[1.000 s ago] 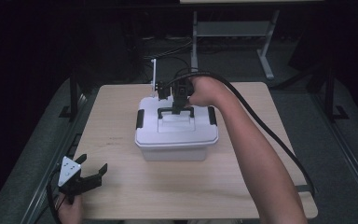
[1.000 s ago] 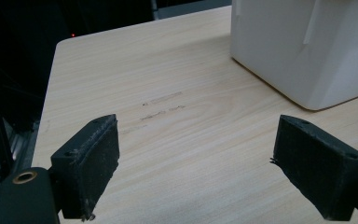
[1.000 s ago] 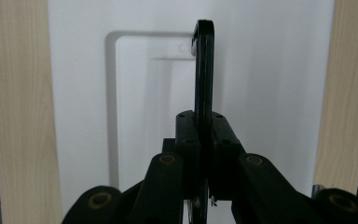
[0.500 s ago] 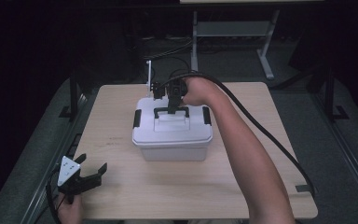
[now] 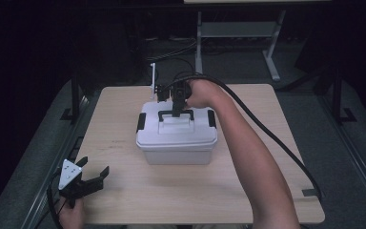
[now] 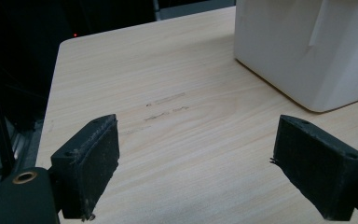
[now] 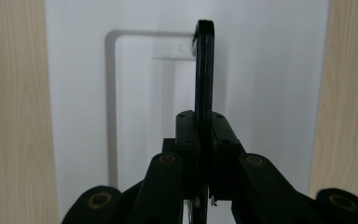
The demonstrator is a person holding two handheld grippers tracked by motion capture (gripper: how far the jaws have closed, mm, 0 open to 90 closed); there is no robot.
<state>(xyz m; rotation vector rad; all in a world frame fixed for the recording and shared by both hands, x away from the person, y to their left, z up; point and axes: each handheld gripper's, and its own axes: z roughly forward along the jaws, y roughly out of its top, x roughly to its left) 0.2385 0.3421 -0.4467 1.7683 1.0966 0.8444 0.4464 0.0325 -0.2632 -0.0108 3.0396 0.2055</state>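
Observation:
A white lidded storage box (image 5: 176, 138) with black side latches stands in the middle of the wooden table (image 5: 267, 124). Its black carry handle (image 5: 175, 114) is raised upright, and my right gripper (image 5: 176, 110) is shut on it from above. In the right gripper view the handle (image 7: 203, 70) runs straight up between the closed jaws of my right gripper (image 7: 204, 133), over the white lid (image 7: 270, 93). My left gripper (image 5: 94, 177) rests open near the table's front left corner; in its own view the left gripper (image 6: 196, 172) has bare tabletop between its pads, and the box (image 6: 307, 46) sits ahead to the right.
A thick black cable (image 5: 267, 138) trails from the right gripper across the table's right side. A thin white post (image 5: 152, 78) stands at the back edge behind the box. Table legs and a metal frame (image 5: 238, 33) lie beyond on the dark floor.
The box and the right gripper holding its handle have shifted slightly left and toward the back, and a little lower. The left gripper has stayed where it was.

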